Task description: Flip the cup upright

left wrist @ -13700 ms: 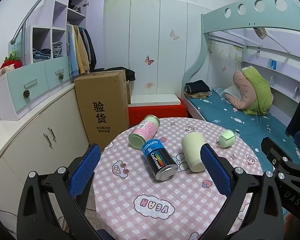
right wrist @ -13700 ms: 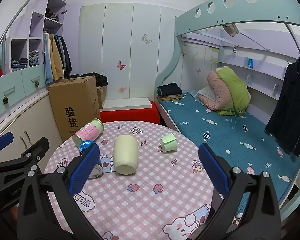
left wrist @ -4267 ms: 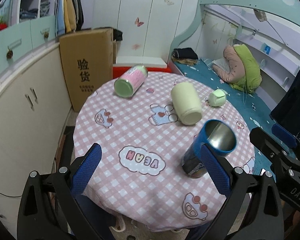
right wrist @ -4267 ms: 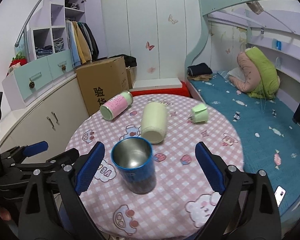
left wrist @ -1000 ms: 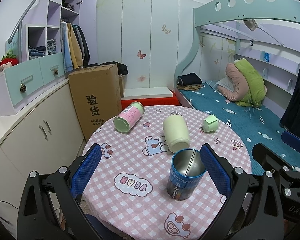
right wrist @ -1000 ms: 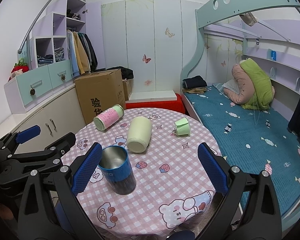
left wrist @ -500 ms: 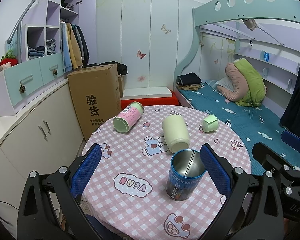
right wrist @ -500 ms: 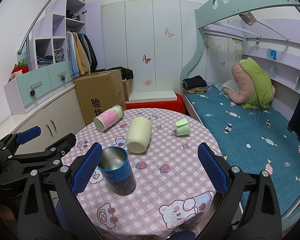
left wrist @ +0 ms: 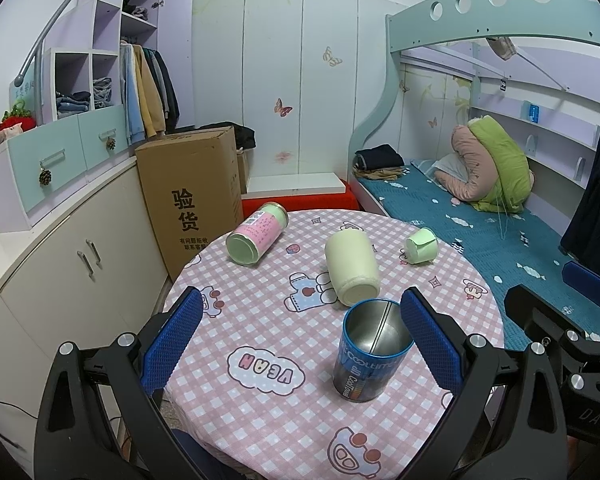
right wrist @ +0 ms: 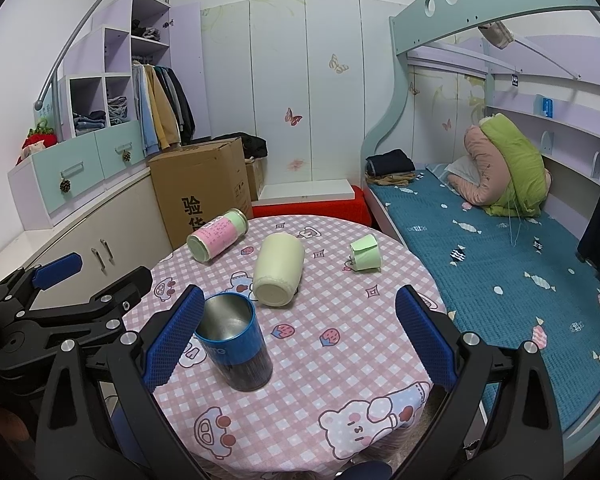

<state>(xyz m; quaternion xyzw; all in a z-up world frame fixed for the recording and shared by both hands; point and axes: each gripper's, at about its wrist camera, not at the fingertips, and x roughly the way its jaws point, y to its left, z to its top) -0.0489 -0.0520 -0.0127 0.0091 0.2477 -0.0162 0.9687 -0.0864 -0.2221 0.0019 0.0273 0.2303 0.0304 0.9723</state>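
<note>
A blue metal cup (left wrist: 370,346) (right wrist: 234,342) stands upright, mouth up, near the front of the round table (left wrist: 260,420) (right wrist: 340,360). A cream cup (left wrist: 352,266) (right wrist: 278,268), a pink-labelled green cup (left wrist: 256,234) (right wrist: 216,238) and a small green cup (left wrist: 422,245) (right wrist: 366,256) lie on their sides further back. My left gripper (left wrist: 300,340) is open and empty, held back over the near edge. My right gripper (right wrist: 300,338) is open and empty, with the blue cup just inside its left finger (right wrist: 172,340).
A cardboard box (left wrist: 190,196) stands behind the table on the left, beside low cabinets (left wrist: 60,260). A bunk bed with a blue cover (right wrist: 500,256) runs along the right. The left gripper's body shows at the left of the right wrist view (right wrist: 60,312).
Since 13.7 s ago the blue cup went from lying on its side to standing upright near the front. In the last second almost nothing has moved.
</note>
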